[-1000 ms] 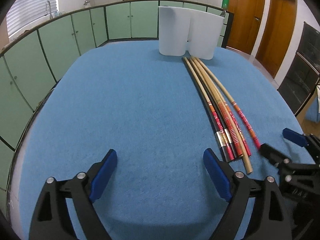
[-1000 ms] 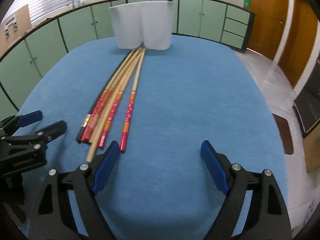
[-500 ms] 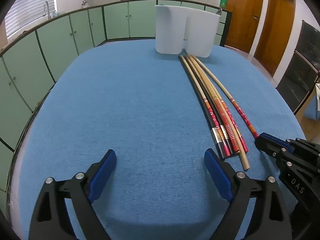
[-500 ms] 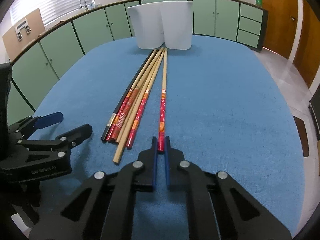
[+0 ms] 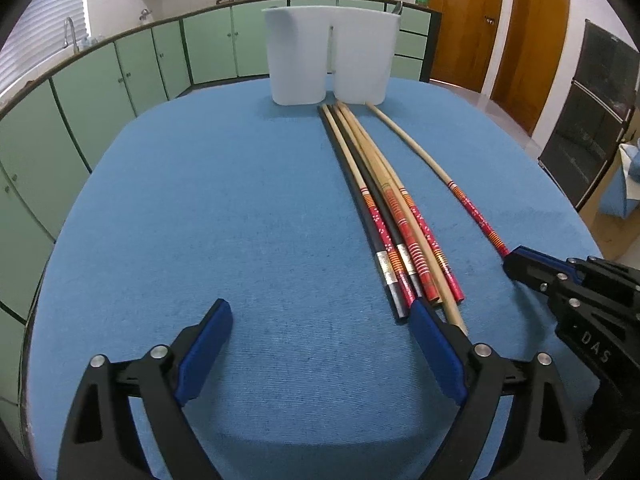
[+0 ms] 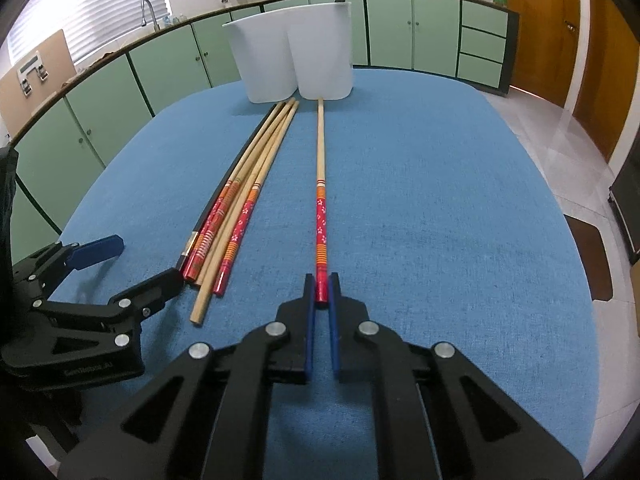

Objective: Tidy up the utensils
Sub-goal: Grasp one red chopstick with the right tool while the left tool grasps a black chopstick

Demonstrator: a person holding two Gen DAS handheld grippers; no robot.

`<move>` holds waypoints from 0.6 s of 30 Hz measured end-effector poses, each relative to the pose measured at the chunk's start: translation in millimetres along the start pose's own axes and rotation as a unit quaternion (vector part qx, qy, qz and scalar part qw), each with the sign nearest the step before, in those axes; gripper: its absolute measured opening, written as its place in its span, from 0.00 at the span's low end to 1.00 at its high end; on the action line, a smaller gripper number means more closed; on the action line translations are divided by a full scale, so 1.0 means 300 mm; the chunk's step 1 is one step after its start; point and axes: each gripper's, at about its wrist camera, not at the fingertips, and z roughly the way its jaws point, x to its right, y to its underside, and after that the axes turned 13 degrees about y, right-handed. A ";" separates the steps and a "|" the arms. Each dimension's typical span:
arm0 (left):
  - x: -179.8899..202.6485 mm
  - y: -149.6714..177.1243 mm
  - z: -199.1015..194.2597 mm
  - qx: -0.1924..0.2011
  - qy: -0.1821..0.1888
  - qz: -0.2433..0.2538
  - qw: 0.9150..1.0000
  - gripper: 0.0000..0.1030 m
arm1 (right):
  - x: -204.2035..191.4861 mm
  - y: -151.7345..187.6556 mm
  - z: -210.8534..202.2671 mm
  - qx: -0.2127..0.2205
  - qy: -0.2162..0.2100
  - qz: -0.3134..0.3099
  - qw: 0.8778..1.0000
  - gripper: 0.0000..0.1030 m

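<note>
A bundle of several long chopsticks (image 5: 384,204) lies on the blue table, pointing at a white two-compartment holder (image 5: 330,62) at the far edge. My right gripper (image 6: 321,286) is shut on the red end of one red-banded chopstick (image 6: 320,184), which lies apart to the right of the bundle (image 6: 244,196); its tip reaches the holder (image 6: 296,60). My left gripper (image 5: 320,328) is open and empty, just in front of the bundle's near ends. The right gripper also shows in the left wrist view (image 5: 516,260), holding that chopstick (image 5: 448,182).
The blue cloth table (image 5: 200,220) is round-edged, with green kitchen cabinets (image 5: 100,80) behind it and wooden doors (image 5: 520,28) at the right. The left gripper's body (image 6: 80,308) sits at the left in the right wrist view.
My right gripper closed on the red-banded chopstick's end and drew it sideways, away from the bundle. My left gripper moved forward toward the bundle's near ends, still open.
</note>
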 end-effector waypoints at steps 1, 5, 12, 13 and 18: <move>-0.003 0.001 -0.001 -0.001 -0.004 0.001 1.000 0.87 | 0.002 0.000 0.001 0.000 -0.001 0.001 1.000 0.05; -0.036 0.008 -0.014 0.000 -0.018 -0.004 1.000 0.87 | 0.001 0.001 -0.001 0.000 -0.001 -0.001 1.000 0.05; -0.049 0.006 -0.015 0.000 -0.021 -0.011 1.000 0.88 | -0.002 0.002 0.000 0.000 0.000 -0.008 1.000 0.07; -0.048 0.004 -0.013 0.000 -0.020 -0.011 1.000 0.88 | 0.000 0.002 0.002 -0.001 -0.002 -0.006 1.000 0.07; -0.039 0.000 -0.014 0.005 -0.017 -0.008 1.000 0.75 | 0.002 -0.001 0.007 -0.002 -0.006 -0.004 1.000 0.07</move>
